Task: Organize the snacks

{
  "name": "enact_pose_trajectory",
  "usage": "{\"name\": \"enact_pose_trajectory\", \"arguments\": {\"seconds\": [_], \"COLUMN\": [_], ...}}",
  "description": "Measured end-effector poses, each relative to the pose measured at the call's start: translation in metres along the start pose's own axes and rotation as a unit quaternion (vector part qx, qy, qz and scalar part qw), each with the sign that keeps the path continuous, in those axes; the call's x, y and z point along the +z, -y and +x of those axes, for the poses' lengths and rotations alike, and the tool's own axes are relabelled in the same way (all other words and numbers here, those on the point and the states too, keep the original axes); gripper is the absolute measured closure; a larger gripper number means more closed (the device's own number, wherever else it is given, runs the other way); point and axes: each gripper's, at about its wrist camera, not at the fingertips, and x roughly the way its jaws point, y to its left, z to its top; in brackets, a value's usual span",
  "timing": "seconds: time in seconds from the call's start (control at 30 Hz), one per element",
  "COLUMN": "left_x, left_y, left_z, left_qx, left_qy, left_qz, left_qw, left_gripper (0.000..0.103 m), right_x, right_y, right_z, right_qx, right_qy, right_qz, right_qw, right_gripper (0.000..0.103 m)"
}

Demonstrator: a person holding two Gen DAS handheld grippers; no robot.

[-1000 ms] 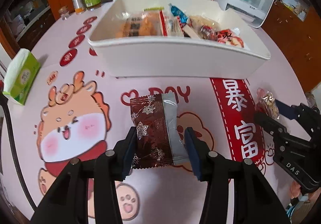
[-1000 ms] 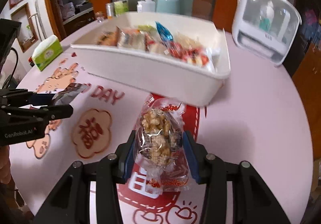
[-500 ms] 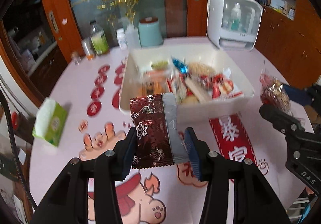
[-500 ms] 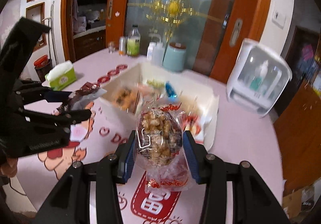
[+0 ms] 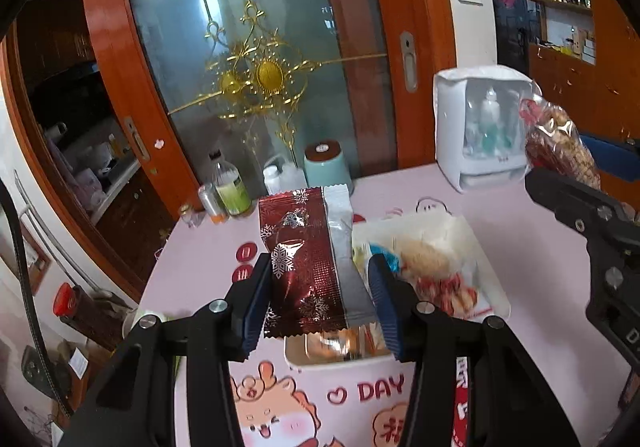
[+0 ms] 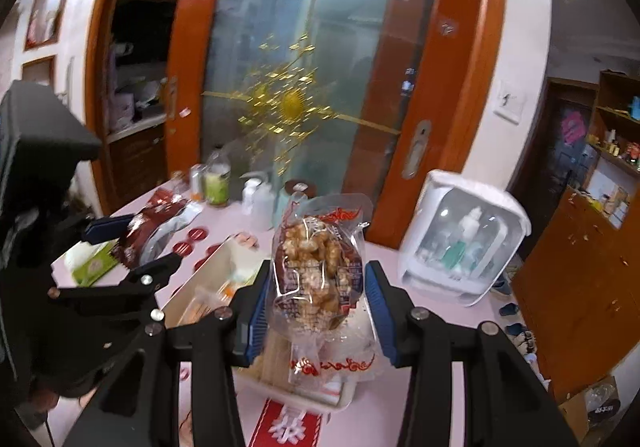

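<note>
The left gripper [image 5: 318, 289] clamps a red packet [image 5: 310, 263], the right gripper [image 6: 316, 289] a clear nut bag [image 6: 318, 267]; next, probably, both drop into the white bin [image 5: 486, 279].

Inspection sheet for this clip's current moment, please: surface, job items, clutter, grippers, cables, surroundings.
Surface: round pink table with cartoon print.
Job's things: dark red snowflake-print foil snack packet; clear bag of brown puffed snack; white rectangular plastic bin already holding wrapped snacks.
Clutter: green tissue box, green-label bottle, white squeeze bottles, teal canister, white clear-front cabinet.
Grippers: left gripper shut on the foil packet; right gripper shut on the clear bag; both above the table.
Cables: black cable at the left edge.
Surroundings: orange-framed glass door with gold ornament; wooden shelving.
</note>
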Motion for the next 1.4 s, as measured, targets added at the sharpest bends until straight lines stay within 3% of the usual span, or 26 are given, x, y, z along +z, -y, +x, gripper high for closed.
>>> {"name": "enact_pose_trajectory", "arguments": {"seconds": [0.23,0.53,0.83,0.87,0.93,1.0,1.17,1.4], "left_x": [0.032,0.011,-0.005,-0.005,-0.004,-0.004,-0.006,-0.006], "left_y": [0.001,0.008,0.023,0.025,0.028,0.027,0.016,0.012], "left_z": [0.049,0.140,0.175,0.177,0.181,0.181,0.186,0.171], "left_qx": [-0.011,-0.030,-0.035,-0.032,-0.025,-0.009,-0.035,-0.047], "left_qy": [-0.031,-0.118,-0.148,-0.148,-0.145,-0.140,-0.164,-0.163], "left_qz": [-0.029,-0.064,-0.051,-0.047,-0.043,-0.043,-0.070,-0.071], "left_qw": [0.9990,0.9904,0.9870,0.9873,0.9882,0.9892,0.9834,0.9829], "left_gripper": [0.056,0.056,0.055,0.052,0.030,0.018,0.011,0.011], "right_x": [0.015,-0.022,-0.044,-0.045,-0.046,-0.048,-0.051,-0.049], "right_y": [0.028,0.033,0.021,0.020,0.019,0.020,0.028,0.027], "right_z": [0.052,0.121,0.162,0.165,0.169,0.171,0.173,0.157], "right_qx": [-0.031,-0.025,-0.003,-0.001,0.000,-0.005,0.007,0.011], "right_qy": [-0.031,-0.109,-0.152,-0.155,-0.158,-0.160,-0.170,-0.164], "right_qz": [0.049,0.074,0.073,0.073,0.073,0.075,0.098,0.102], "right_qw": [0.998,0.991,0.986,0.985,0.985,0.984,0.980,0.981], "right_gripper": [0.057,0.057,0.054,0.054,0.054,0.053,0.043,0.042]}}
